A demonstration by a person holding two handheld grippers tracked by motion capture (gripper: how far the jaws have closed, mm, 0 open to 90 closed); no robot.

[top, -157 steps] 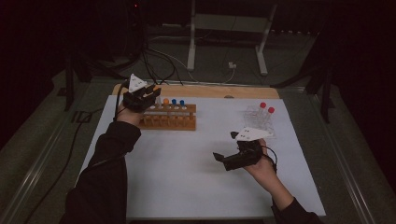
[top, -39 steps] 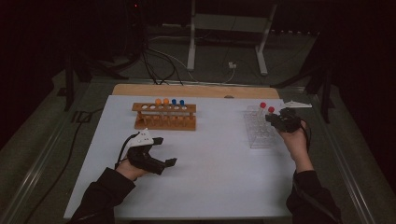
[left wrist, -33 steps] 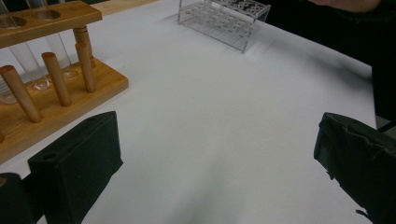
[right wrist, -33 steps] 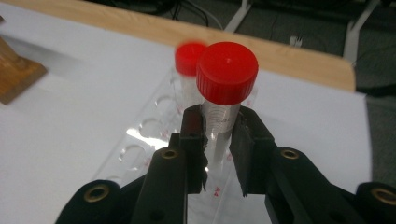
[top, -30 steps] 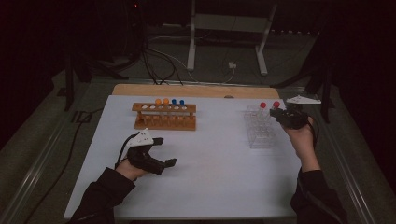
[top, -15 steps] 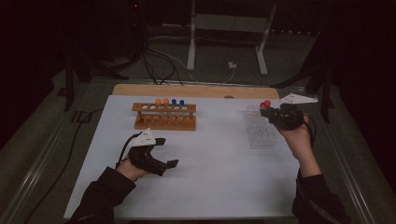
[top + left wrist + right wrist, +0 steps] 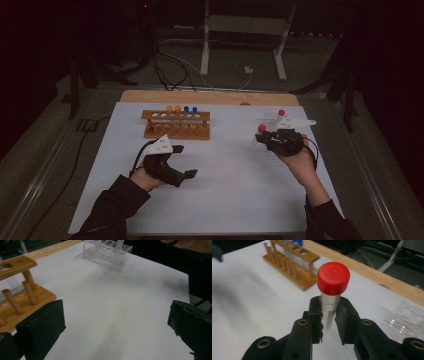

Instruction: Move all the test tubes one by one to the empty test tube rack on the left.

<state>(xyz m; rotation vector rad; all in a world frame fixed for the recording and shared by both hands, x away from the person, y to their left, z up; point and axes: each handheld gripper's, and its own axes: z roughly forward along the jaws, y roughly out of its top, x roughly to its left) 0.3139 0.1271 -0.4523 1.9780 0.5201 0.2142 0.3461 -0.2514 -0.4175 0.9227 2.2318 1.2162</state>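
From above, the right gripper point(image 7: 264, 136) holds a clear tube with a red cap point(image 7: 261, 128) upright above the right side of the white sheet point(image 7: 225, 190), just beside the clear rack point(image 7: 272, 120). The left gripper point(image 7: 190, 174) rests near the sheet's front left, jaws wide apart and holding nothing. Its own view shows the wooden rack point(image 7: 17, 297) beside one jaw. In the right gripper view, both jaws clamp the tube point(image 7: 329, 307) just below its cap.

the high view is dimly lit, its surroundings lost in black; the wooden rack point(image 7: 17, 292) is blurred close up.
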